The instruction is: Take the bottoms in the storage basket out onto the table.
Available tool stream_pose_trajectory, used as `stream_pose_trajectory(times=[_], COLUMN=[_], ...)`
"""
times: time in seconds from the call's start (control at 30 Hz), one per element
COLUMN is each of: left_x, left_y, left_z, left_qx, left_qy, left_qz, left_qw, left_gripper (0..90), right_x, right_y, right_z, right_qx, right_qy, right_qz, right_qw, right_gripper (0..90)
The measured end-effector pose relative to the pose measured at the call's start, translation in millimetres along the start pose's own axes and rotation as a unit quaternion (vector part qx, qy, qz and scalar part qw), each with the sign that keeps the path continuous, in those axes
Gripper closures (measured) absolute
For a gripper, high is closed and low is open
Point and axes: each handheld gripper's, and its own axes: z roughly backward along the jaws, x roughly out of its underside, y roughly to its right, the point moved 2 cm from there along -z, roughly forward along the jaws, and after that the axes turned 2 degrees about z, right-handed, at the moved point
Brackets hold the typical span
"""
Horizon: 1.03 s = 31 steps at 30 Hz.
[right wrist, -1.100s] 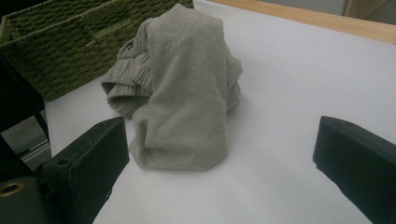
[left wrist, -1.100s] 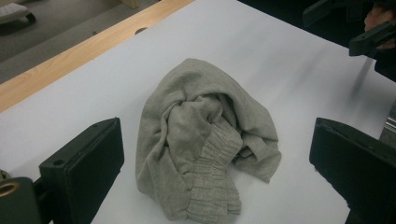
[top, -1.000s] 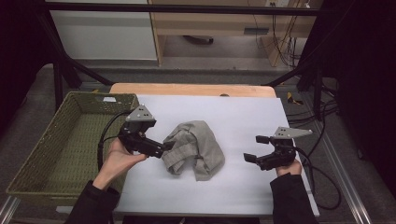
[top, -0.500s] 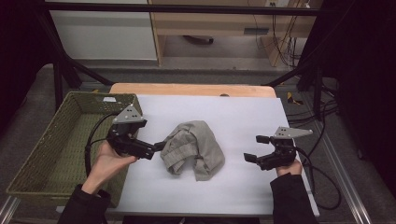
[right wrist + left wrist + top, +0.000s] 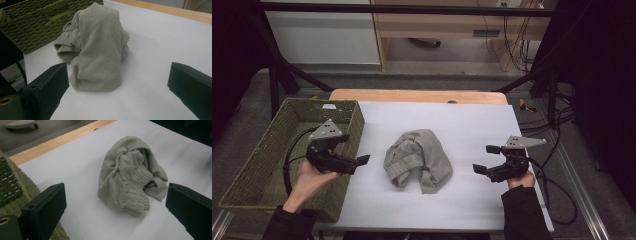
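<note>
- Garment (image 5: 418, 160), high view: grey crumpled heap, mid-table on the white sheet (image 5: 462, 125), lying between my two tools. Long axis runs roughly near-to-far, tilted a bit toward my left at the near end. Ribbed cuffs bunched on its near-left side.
- Left gripper (image 5: 362, 160), high view: jaws spread, nothing held, tips pointing right at the heap w/ a short gap of bare sheet between. Hand sits over the near-right corner of the green wicker basket (image 5: 272, 150), wrist low, palm up under the tool.
- Right gripper (image 5: 484, 159), high view: jaws spread, empty, tips pointing left at the heap; gap looks a touch wider than on the left side. Left is the nearer, I judge.
- Left gripper view: garment (image 5: 130, 172) dead ahead btwn my spread black jaws, ribbed cuff end closest to me. Basket (image 5: 10, 182) edge at frame left.
- Right gripper view: garment (image 5: 97, 45) ahead, offset toward my left jaw; smooth folded face toward me, cuffs on far-left. Basket (image 5: 37, 22) beyond it. Jaws wide apart, nothing pinched.
</note>
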Motion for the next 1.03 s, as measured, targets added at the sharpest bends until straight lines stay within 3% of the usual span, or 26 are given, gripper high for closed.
stream_pose_trajectory(times=[0.1, 0.47, 1.03], left_x=[7.8, 29.1, 42.3], left_y=[-7.8, -26.7, -35.6], left_z=[0.5, 1.5, 0.2], left_qx=[-0.010, -0.006, -0.013], left_qy=[-0.001, 0.002, -0.002], left_qz=[0.008, 0.029, 0.035], left_qw=[0.9999, 0.9996, 0.9993], left_gripper=[3.1, 3.2, 3.2], right_x=[0.2, 1.0, 1.4], right_y=[-0.2, 0.4, 0.6], right_z=[-0.3, -1.3, -0.8], right_qx=[0.000, 0.001, -0.001], right_qy=[-0.001, -0.004, -0.002], right_qz=[0.000, 0.000, -0.001], right_qw=[1.0000, 1.0000, 1.0000], right_gripper=[4.0, 4.0, 4.0])
